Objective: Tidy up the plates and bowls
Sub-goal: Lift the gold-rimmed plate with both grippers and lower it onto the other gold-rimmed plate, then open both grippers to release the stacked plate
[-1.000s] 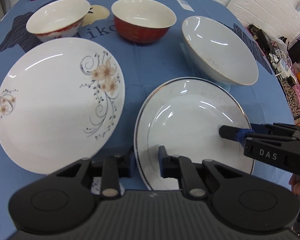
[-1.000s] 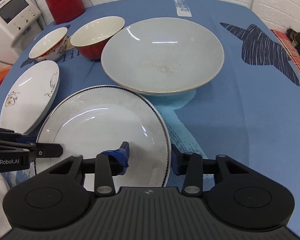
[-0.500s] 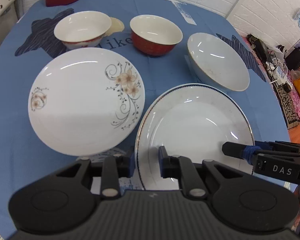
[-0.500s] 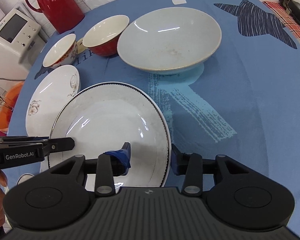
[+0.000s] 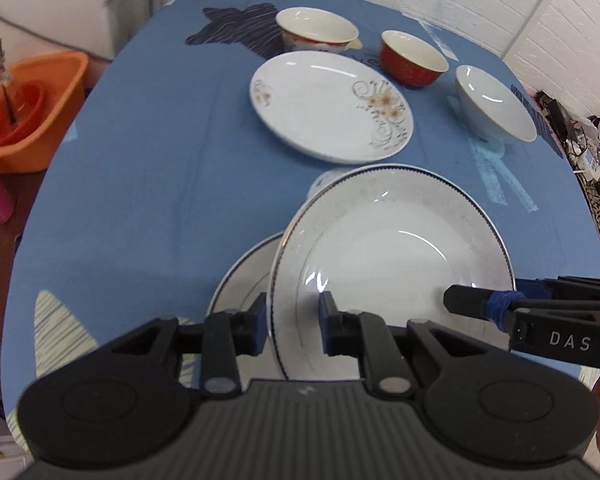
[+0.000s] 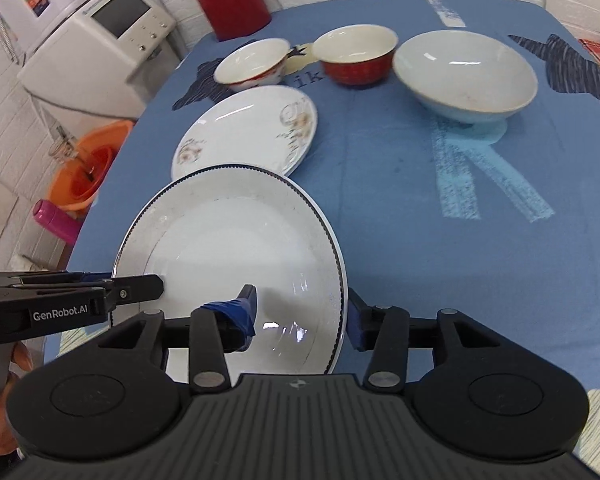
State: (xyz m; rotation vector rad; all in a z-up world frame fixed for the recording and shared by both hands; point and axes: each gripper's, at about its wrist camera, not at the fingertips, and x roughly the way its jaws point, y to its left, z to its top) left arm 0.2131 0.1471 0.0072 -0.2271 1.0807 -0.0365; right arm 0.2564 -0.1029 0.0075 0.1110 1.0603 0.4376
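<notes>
Left hand-held gripper (image 5: 291,322) pinches the round, shiny blue-rimmed plate (image 5: 392,256) at its edge; right hand-held gripper (image 6: 302,318), jaws just opening, straddles the other edge loosely, near the worktop's (image 5: 147,168) front edge.

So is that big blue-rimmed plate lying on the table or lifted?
Lifted. The blue-rimmed plate hangs tilted above another plate, its rim between the fingers of the left gripper and the right gripper.
</notes>
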